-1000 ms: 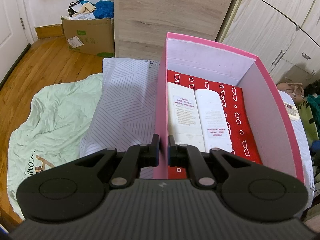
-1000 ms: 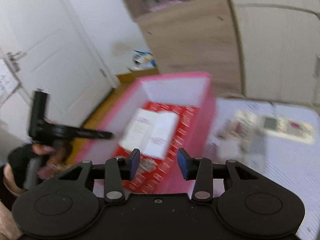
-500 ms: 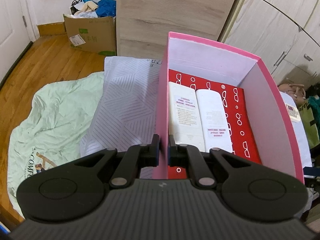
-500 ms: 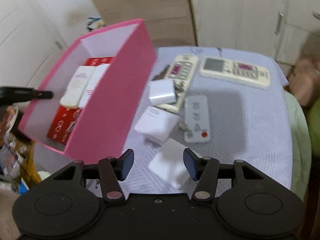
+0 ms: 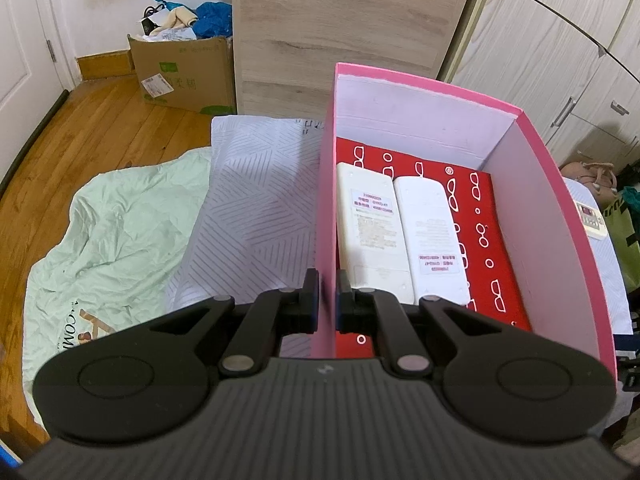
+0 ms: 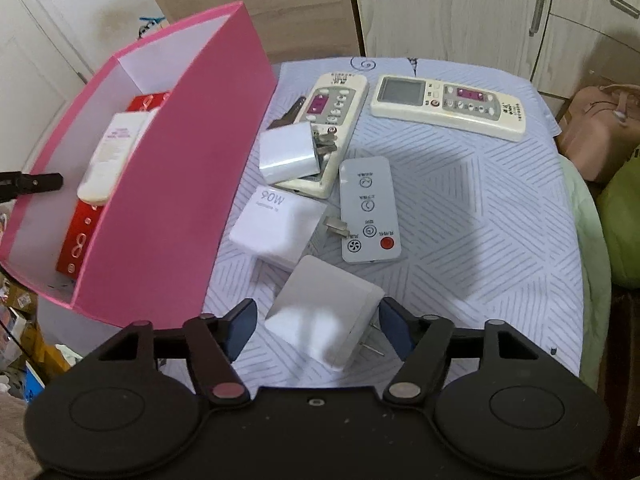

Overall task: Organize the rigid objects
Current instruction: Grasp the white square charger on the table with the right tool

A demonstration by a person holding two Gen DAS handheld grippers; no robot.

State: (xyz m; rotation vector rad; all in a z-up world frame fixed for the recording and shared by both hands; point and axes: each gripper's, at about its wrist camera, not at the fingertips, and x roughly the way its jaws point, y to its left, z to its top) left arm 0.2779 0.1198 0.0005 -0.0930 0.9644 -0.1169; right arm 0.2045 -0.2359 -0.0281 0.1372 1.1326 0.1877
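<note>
Chargers and remotes lie scattered on the striped cloth (image 6: 480, 216) beside the pink box (image 6: 180, 184), and since half a second ago the right gripper (image 6: 314, 326) has dropped closer over them, so the nearest white charger (image 6: 324, 312) now sits between its two fingers rather than just ahead of them. On the other side little has changed: the left gripper (image 5: 328, 294) stays clamped on the box's side wall (image 5: 325, 216), one finger outside and one inside. The nearest charger is a plain white block with rounded edges, tilted, its two metal prongs sticking out toward the right-hand finger. The right gripper's jaws stand wide apart on either side of it; whether either pad touches it I cannot tell. Just beyond it lies a second white charger (image 6: 276, 224) marked 90W, and beyond that a third, silvery-white charger (image 6: 286, 152) rests partly on a cream remote (image 6: 336, 120). A flat grey remote (image 6: 368, 208) with a red button lies beside the 90W block, and a longer cream remote (image 6: 448, 106) with a screen lies farther back, apart from the others. Inside the box, on its red patterned floor (image 5: 476, 216), two white remotes (image 5: 396, 236) lie face down, side by side and touching, against the wall the left gripper holds.
</note>
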